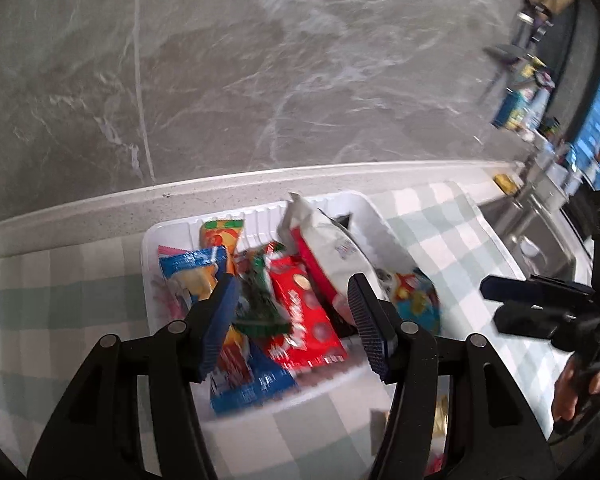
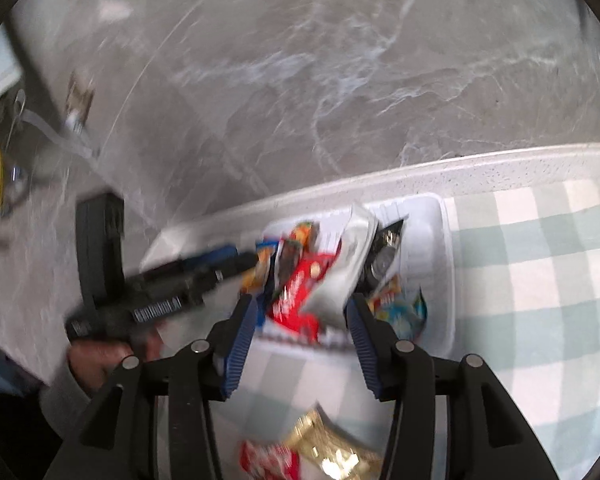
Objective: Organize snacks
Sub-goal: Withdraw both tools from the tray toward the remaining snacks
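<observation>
Most of the snacks are sitting inside the white bin [image 1: 172,236], which is resting on the green-and-white checked cloth [image 1: 440,216] just ahead of and below both grippers. Packed in it, as the left wrist camera is showing, are a red packet [image 1: 304,312] straight ahead between the left fingers, a large white bag [image 1: 332,252] leaning upright just beyond the right-hand fingertip, a blue packet [image 1: 192,268] past the left-hand fingertip, an orange packet [image 1: 220,236] further off toward the bin's far wall, a dark green wrapper [image 1: 260,296] and a bright cartoon-printed pouch [image 1: 416,300] out to the right.

The left gripper [image 1: 292,312] is standing open over the bin with nothing between its blue pads; the packets seen in the gap are lying below it, not pinched. The right gripper [image 2: 300,324] is likewise open and empty, hovering at the near edge of the bin (the blur is making finer contact hard to judge, but no wrapper is caught in either pair of fingers).

So the bulk of the sorting is looking done, yet it is not finished. In the right wrist view, a gold-wrapped snack [image 2: 332,440] and a red-and-white packet [image 2: 268,460] are lying on the cloth close under the right gripper, nearer than the bin and outside it. Those two, at least, are waiting to be picked up and added. Whether more loose snacks are lying beyond the frames I cannot tell.
</observation>
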The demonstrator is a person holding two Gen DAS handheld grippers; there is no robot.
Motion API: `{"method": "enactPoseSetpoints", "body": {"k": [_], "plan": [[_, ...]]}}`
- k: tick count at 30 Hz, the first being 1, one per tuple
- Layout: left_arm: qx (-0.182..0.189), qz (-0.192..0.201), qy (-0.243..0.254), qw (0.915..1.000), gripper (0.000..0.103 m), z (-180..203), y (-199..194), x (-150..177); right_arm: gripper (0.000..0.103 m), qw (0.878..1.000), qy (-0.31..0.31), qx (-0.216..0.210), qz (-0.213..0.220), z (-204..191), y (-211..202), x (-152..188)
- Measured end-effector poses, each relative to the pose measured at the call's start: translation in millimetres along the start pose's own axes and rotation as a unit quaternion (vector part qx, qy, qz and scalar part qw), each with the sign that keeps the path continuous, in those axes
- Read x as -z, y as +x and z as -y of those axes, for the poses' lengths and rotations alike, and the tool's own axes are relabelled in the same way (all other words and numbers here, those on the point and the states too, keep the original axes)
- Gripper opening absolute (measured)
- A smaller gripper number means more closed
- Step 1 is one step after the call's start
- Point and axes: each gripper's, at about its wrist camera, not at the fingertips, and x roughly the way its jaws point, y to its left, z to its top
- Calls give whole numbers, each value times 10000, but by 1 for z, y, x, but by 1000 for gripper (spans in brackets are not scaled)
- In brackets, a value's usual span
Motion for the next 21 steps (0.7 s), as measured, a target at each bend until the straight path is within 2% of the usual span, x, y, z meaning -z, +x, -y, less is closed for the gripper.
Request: {"method": "enactPoseSetpoints", "body": {"k": [6, 10, 12, 14, 21], "plan": [[372, -264, 619, 9970, 56, 34, -19, 41, 51, 9968, -454, 322, -575, -10, -1, 44], [713, -615, 1175, 9886, 56, 61, -23, 82, 51, 9935, -613, 505, -819, -9, 0, 63], [986, -840, 1507, 9800, 56, 77, -25, 105, 51, 9914, -678, 630, -923, -8, 1, 71], [1087, -972, 1830, 9722, 56, 90, -24, 124, 51, 9904, -684, 698, -973, -5, 2, 76], [1306, -1520, 3043, 9312, 57, 131, -16, 195, 51, 9881, -716, 810, -1096, -5, 2, 90]]}}
